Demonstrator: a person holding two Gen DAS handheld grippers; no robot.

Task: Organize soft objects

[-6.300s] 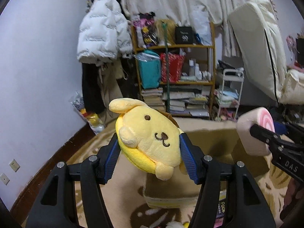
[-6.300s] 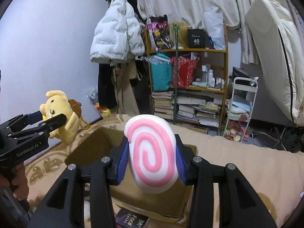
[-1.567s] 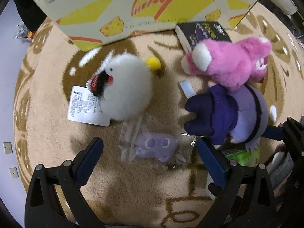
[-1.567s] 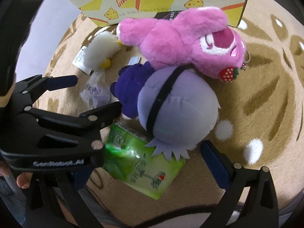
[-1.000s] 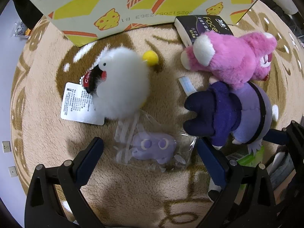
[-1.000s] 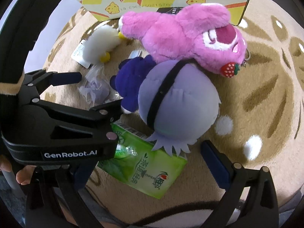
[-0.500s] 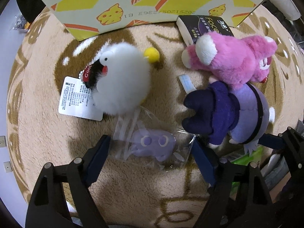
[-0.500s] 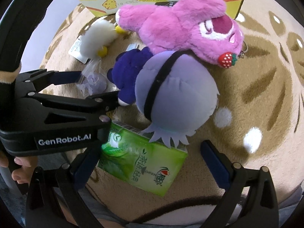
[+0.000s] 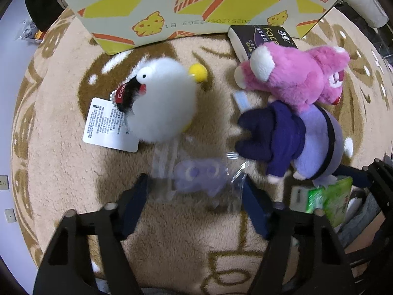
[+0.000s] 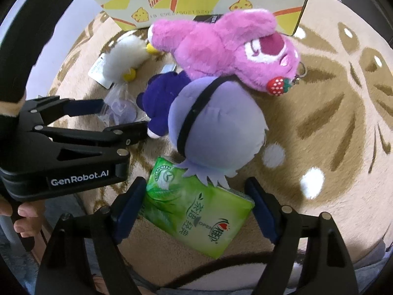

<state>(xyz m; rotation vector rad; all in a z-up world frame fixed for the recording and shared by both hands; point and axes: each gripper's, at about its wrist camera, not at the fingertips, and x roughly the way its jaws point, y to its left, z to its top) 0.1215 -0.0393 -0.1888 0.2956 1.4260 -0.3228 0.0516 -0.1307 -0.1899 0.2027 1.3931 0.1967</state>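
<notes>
Soft toys lie on a beige patterned rug. In the left wrist view my left gripper (image 9: 196,191) has its jaws closing around a small lilac toy in a clear bag (image 9: 196,177); the pads stand at the bag's edges. A white fluffy bird (image 9: 162,103) lies beyond it. A purple plush (image 9: 302,142) and a pink bear (image 9: 294,78) lie to the right. In the right wrist view my right gripper (image 10: 196,196) straddles a green tissue pack (image 10: 199,209), jaws close to its sides, just below the purple plush (image 10: 216,123). The left gripper (image 10: 118,115) shows there too.
A cardboard box with yellow cheese print (image 9: 196,7) stands at the far edge of the rug. A dark tissue pack (image 9: 260,39) lies against it. A white hang tag (image 9: 108,125) lies by the bird. A wall with sockets (image 9: 3,182) is at the left.
Both grippers let go of the earlier toys and came down to the rug. In the last second both pairs of jaws narrowed, the left around the bagged toy, the right around the green pack.
</notes>
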